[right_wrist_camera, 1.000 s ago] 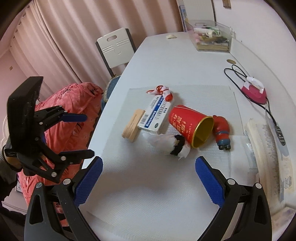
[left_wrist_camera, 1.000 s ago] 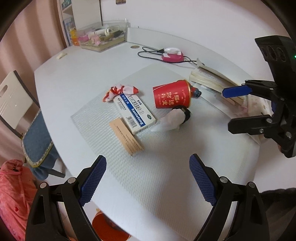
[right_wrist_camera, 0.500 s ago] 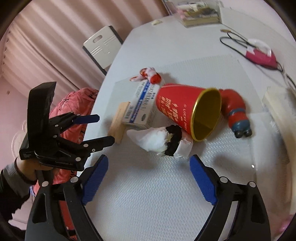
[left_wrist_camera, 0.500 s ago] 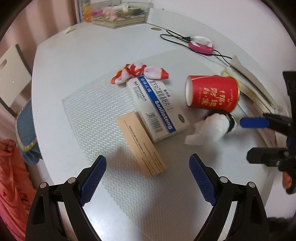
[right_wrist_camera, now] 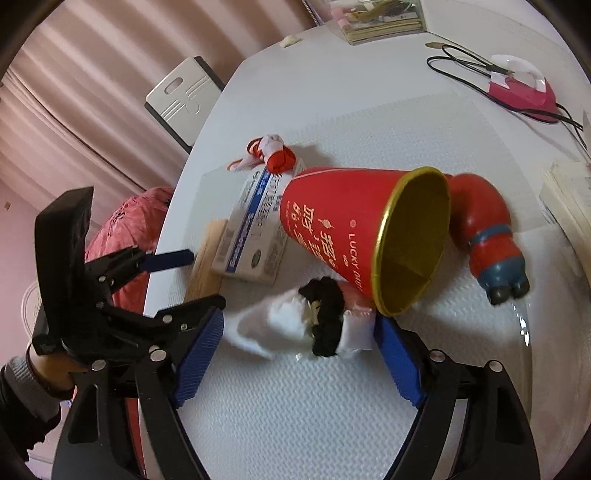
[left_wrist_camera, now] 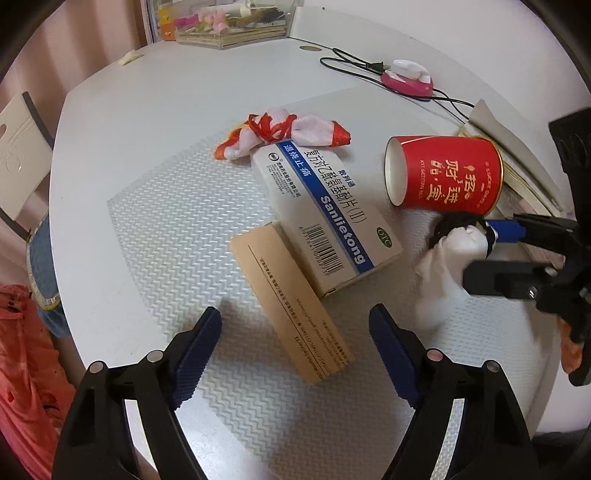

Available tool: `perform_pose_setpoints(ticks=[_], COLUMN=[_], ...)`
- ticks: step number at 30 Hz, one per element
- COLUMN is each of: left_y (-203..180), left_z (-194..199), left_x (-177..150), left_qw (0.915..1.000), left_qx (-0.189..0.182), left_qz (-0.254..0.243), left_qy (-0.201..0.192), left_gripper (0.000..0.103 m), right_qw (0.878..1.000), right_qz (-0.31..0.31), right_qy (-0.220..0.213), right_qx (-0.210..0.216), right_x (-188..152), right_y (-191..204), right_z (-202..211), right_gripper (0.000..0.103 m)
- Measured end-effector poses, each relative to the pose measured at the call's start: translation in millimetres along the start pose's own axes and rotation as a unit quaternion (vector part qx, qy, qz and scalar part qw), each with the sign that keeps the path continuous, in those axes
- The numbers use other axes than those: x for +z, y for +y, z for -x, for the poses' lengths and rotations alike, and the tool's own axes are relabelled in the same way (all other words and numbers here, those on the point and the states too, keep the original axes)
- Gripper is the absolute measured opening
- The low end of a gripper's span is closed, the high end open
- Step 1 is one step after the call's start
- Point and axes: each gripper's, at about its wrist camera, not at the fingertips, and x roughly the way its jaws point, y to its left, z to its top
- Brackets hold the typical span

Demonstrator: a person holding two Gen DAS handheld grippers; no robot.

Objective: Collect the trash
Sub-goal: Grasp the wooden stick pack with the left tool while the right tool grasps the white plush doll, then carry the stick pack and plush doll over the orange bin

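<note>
On the white textured mat (left_wrist_camera: 173, 221) lie a tan flat box (left_wrist_camera: 291, 302), a white and blue medicine box (left_wrist_camera: 325, 221), a red and white wrapper (left_wrist_camera: 280, 133), a tipped red paper cup (left_wrist_camera: 443, 173) and a white tissue wad with a black band (right_wrist_camera: 295, 321). My left gripper (left_wrist_camera: 295, 354) hovers over the tan box's near end. Its jaws are closing, and the pads stand clear of the box. My right gripper (right_wrist_camera: 299, 356) straddles the tissue wad. Its jaws are closing too, with the pads at the wad's ends and no visible squeeze.
A red toy figure (right_wrist_camera: 484, 236) lies behind the cup (right_wrist_camera: 351, 236). A pink device with a black cable (left_wrist_camera: 406, 79) and a clear box of odds and ends (left_wrist_camera: 229, 22) sit at the back, stacked books (left_wrist_camera: 517, 147) at the right. A chair (right_wrist_camera: 181, 99) and a red bag (right_wrist_camera: 122, 221) stand beyond the table edge.
Both grippers have come down closer to the mat, the left towards the tan box and the right onto the tissue wad. Both pairs of jaws have narrowed.
</note>
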Motion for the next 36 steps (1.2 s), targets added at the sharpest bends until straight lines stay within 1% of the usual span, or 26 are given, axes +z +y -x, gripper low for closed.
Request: perform_pose_setpoints(ticks=[1, 3, 5, 6, 7, 8, 9, 10, 11, 12, 13, 14, 15, 16, 19, 22, 24, 32, 36], left_y=[2, 2, 1, 0, -1, -1, -1, -3, -1, 0, 4, 8, 13, 14, 7, -1, -9, -38, -51], left_z=[2, 3, 3, 3, 2, 2, 2, 1, 2, 2, 5, 5, 8, 8, 9, 14, 20, 68, 93], left_x=[-2, -4, -5, -5, -5, -5, -5, -3, -4, -3, -3, -3, -5, -5, -10, -18, -24, -62, -80], left_qw=[1.0000, 0.9998, 0.9998, 0.9997, 0.9996, 0.9996, 0.9995, 0.9993, 0.9990, 0.9989, 0.9988, 0.9989, 0.9994, 0.9995, 0.9997, 1.0000, 0.9999, 0.9997, 0.9995], left_qx=[0.007, 0.016, 0.020, 0.022, 0.025, 0.027, 0.028, 0.035, 0.042, 0.044, 0.048, 0.046, 0.032, 0.027, 0.023, 0.008, 0.005, -0.016, -0.014], left_qz=[0.000, -0.003, -0.006, -0.008, -0.009, -0.009, -0.010, -0.011, -0.012, -0.011, -0.005, 0.001, 0.009, 0.012, -0.003, -0.003, -0.009, -0.016, -0.021], left_qy=[-0.003, -0.005, -0.007, -0.007, -0.007, -0.008, -0.009, -0.009, -0.009, -0.009, -0.010, -0.009, -0.008, -0.007, -0.001, 0.002, 0.001, -0.010, -0.020], left_gripper=[0.075, 0.071, 0.070, 0.070, 0.070, 0.070, 0.069, 0.063, 0.059, 0.049, 0.034, 0.031, 0.031, 0.031, 0.031, 0.031, 0.031, 0.031, 0.031], right_qw=[1.000, 1.000, 0.999, 0.998, 0.996, 0.995, 0.993, 0.993, 0.994, 0.994, 0.994, 0.994, 0.993, 0.994, 0.995, 0.995, 0.995, 0.993, 0.990], right_qz=[0.003, 0.017, 0.037, 0.056, 0.068, 0.080, 0.091, 0.094, 0.092, 0.091, 0.093, 0.097, 0.101, 0.101, 0.095, 0.097, 0.099, 0.115, 0.135], right_qy=[0.004, 0.002, 0.004, 0.003, 0.002, 0.000, -0.001, -0.002, -0.003, -0.002, -0.001, 0.001, 0.002, 0.005, 0.008, 0.010, 0.011, 0.016, 0.019], right_qx=[-0.006, -0.012, -0.024, -0.039, -0.051, -0.063, -0.070, -0.067, -0.063, -0.060, -0.059, -0.060, -0.057, -0.050, -0.032, -0.021, -0.013, 0.008, 0.019], right_x=[0, -1, -3, -6, -8, -9, -10, -11, -11, -11, -12, -12, -13, -13, -18, -23, -26, -48, -63], right_y=[0, 2, 6, 10, 13, 14, 15, 13, 11, 9, 10, 10, 11, 11, 11, 13, 14, 25, 41], right_z=[-2, -5, -5, -6, -7, -7, -7, -6, -5, -4, -4, -3, -2, -1, 2, 9, 16, 55, 76], right_gripper=[0.078, 0.078, 0.077, 0.075, 0.069, 0.061, 0.058, 0.055, 0.052, 0.052, 0.051, 0.051, 0.051, 0.051, 0.050, 0.050, 0.050, 0.050, 0.050])
